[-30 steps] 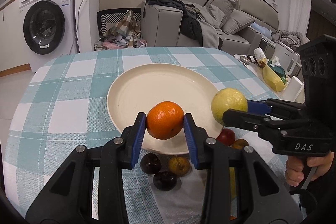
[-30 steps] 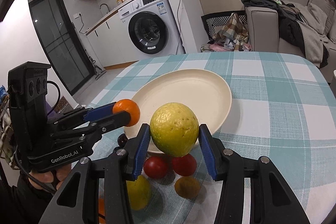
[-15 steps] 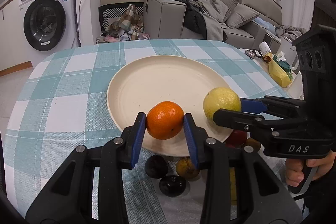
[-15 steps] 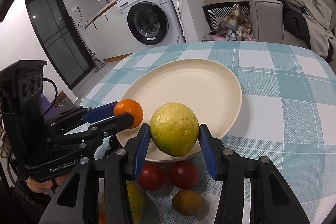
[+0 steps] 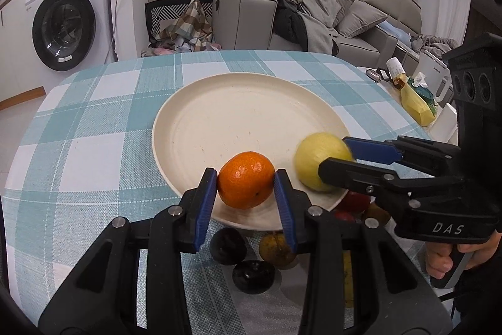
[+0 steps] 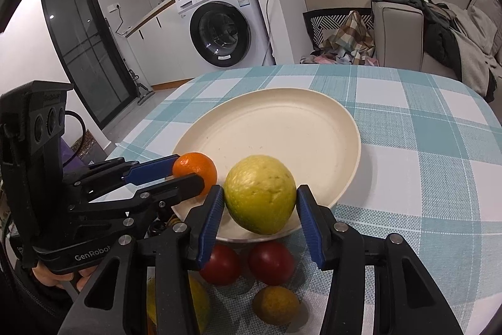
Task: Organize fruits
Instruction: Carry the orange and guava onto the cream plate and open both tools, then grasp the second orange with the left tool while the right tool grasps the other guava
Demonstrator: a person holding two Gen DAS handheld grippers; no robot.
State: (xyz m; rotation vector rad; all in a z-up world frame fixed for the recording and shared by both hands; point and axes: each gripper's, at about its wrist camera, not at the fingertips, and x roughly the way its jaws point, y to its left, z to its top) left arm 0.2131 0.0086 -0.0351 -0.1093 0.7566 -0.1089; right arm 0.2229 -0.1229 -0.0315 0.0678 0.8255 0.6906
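Left wrist view: the left gripper [image 5: 245, 189] pinches an orange [image 5: 245, 179] between its blue pads, over the near rim of the cream plate [image 5: 219, 115]. To its right, the right gripper [image 6: 260, 203] clamps a yellow-green fruit [image 6: 260, 193] (maybe a guava) above the same rim. Below both grippers, on the checked tablecloth [image 6: 423, 153], lie two red fruits [image 6: 271, 262], two dark plums [image 5: 227, 245] and a small brownish fruit [image 5: 276, 248].

Round worktop [image 5: 94, 121] under a teal-and-white checked cloth [image 6: 423, 146]. Cream plate [image 5: 238, 115] near the middle, bare across its far half. Just beside its near rim, close together on the cloth: two red fruits [image 6: 271, 262], two dark ones [image 5: 227, 245], a small brownish one [image 6: 276, 305], something yellow [image 6: 197, 306].
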